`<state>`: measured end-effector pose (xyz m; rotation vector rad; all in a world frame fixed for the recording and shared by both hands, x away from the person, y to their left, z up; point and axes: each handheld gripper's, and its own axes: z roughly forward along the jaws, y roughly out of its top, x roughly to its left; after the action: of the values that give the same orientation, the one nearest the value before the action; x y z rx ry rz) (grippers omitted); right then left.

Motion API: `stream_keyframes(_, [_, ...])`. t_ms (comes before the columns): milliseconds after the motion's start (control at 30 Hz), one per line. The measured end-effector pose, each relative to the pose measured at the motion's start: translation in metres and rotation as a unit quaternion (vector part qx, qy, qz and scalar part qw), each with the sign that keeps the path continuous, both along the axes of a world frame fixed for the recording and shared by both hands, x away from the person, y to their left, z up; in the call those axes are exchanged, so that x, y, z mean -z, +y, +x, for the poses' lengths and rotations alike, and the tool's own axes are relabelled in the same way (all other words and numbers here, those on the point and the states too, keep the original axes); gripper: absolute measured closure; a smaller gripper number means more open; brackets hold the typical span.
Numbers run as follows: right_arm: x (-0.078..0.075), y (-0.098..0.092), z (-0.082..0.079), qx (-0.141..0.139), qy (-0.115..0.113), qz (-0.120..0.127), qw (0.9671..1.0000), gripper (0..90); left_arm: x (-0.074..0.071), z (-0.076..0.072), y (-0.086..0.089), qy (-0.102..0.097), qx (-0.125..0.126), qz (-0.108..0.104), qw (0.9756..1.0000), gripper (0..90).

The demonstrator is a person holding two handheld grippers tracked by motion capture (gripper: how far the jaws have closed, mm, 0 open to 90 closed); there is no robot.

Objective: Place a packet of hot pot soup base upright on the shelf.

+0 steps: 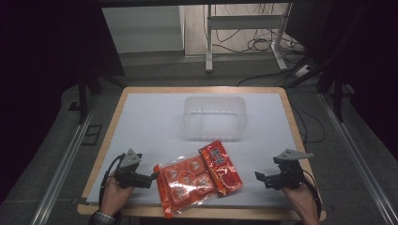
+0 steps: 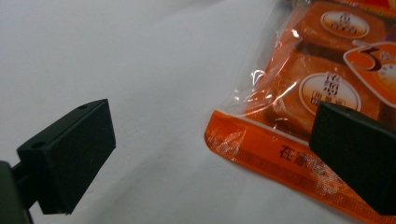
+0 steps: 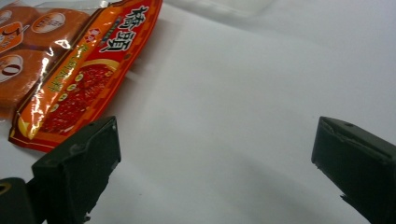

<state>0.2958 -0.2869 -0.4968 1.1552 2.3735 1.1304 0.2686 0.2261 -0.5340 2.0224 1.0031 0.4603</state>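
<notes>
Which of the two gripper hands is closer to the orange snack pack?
The left gripper: its open jaws reach the orange snack pack's edge, while the right gripper, also open, stands apart with bare table between.

Glossy plastic snack pack (image 1: 187,180) (crinkled), matt table (image 1: 155,117).

Left hand (image 1: 114,193) entering from the bottom edge, checked cuff at the wrist, wrapped around the left tool (image 1: 151,177). Tool lying low and roughly level, pointing toward the centre, grey three-cornered plate on top, cable looping back past the wrist. Jaws spread wide, nothing between them. Right hand (image 1: 302,200) coming in from the bottom right, gripping the right tool (image 1: 261,178), likewise low and level, aimed inward to face the left one. Jaws wide apart, nothing clamped. Both tools well apart from each other.
</notes>
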Motion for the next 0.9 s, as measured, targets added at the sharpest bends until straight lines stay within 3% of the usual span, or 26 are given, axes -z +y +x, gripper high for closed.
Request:
stream_keyframes(100, [0.0029,-0.0024,0.0006,0.007,0.001,-0.001,1.0000,0.0,-0.0009,-0.0008,-0.0008,-0.007,-0.001,0.004,1.0000,0.3])
stream_keyframes(333, [0.0050,0.0007,-0.0001,0.011,-0.008,-0.025,0.9996,0.0,-0.0001,-0.0002,-0.0040,0.001,-0.001,0.025,0.9997,0.5])
stream_keyframes(600, [0.0049,0.0017,-0.0005,0.010,-0.013,-0.028,0.9995,0.0,-0.0021,0.0019,-0.0012,0.018,-0.009,0.025,0.9995,0.0])
stream_keyframes(700, [0.0051,0.0021,-0.0006,0.010,-0.014,-0.033,0.9993,0.0,-0.0046,0.0035,0.0006,0.027,-0.011,0.008,0.9995,0.0])
stream_keyframes(833, [0.0050,0.0023,-0.0007,0.009,-0.015,-0.034,0.9993,0.0,-0.0061,0.0028,-0.0006,0.023,-0.006,0.017,0.9996,7.4])
stream_keyframes(900, [0.0049,0.0023,-0.0008,0.009,-0.016,-0.033,0.9993,0.0,-0.0071,0.0023,-0.0008,0.024,-0.003,0.012,0.9996,15.3])
